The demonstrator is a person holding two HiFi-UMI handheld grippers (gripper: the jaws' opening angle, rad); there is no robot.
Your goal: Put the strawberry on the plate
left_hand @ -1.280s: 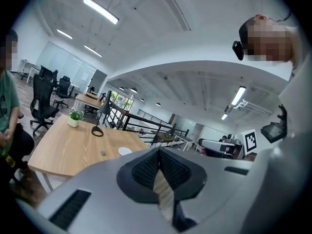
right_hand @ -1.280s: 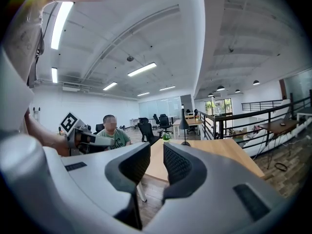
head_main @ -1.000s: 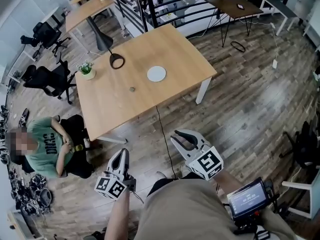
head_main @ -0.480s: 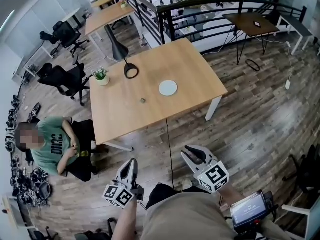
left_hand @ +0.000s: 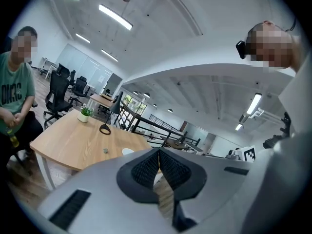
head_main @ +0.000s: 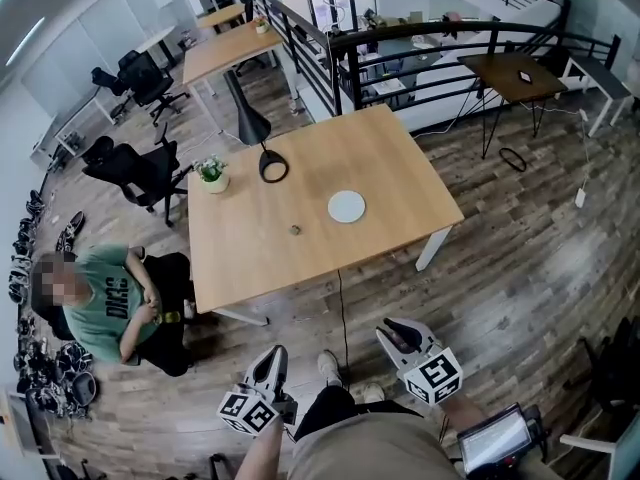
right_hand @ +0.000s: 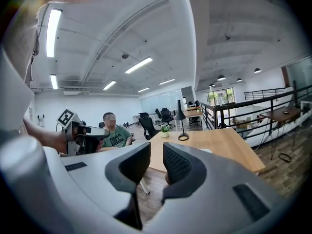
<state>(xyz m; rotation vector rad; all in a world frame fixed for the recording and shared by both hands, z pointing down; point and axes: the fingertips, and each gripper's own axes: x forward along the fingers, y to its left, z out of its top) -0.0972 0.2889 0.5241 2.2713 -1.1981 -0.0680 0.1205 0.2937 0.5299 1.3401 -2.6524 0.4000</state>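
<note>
Down on the wooden table (head_main: 400, 163), the white plate (head_main: 347, 206) carries nothing on its face. The strawberry (head_main: 295, 230), only a small dark speck at this range, lies on the bare wood to the plate's left, apart from it. Near the table's far left corner a small white pot (head_main: 211, 180) holds a green plant, and a black lamp (head_main: 270, 165) rests its ring base just beside it.

The left gripper (head_main: 275, 354) has its tongs clenched, pads meeting at the tip with nothing between them. The right gripper (head_main: 394, 330) has its tongs drawn in to a slim slit, grasping nothing. Both hang low over the floor, well apart from the table.

Compared with a second ago, the table sits lower and further right in the head view, and more of the black railing behind it shows. Both grippers now sit lower in the head view. The handheld screen (head_main: 495, 443) at the bottom right is partly cut off. Plate, strawberry, pot and lamp keep the same places on the table, and the seated person (head_main: 105, 303) in the green T-shirt stays at its left side.

The T-shirt bears dark block letters, too blurred to read surely. Each gripper's cube shows black-and-white square markers.
</note>
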